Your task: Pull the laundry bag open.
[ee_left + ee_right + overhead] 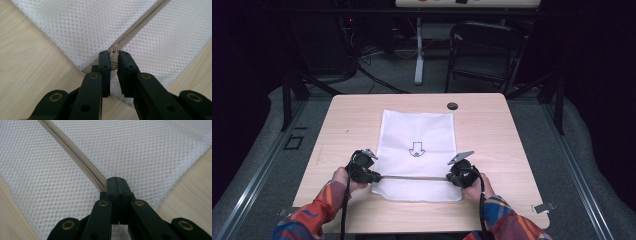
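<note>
my left gripper [114, 56] pinches the zipper pull [114, 50] of the mesh bag [418, 135]; my right gripper [116, 180] is clamped on the zipper tape [75, 152].

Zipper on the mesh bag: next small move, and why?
Probably draw the left claw along the zipper toward the right claw. The left one is clamped on the zipper pull at the mesh bag's edge; the right one is shut on the zipper's other end, anchoring it, so the track lies taut between them.
</note>
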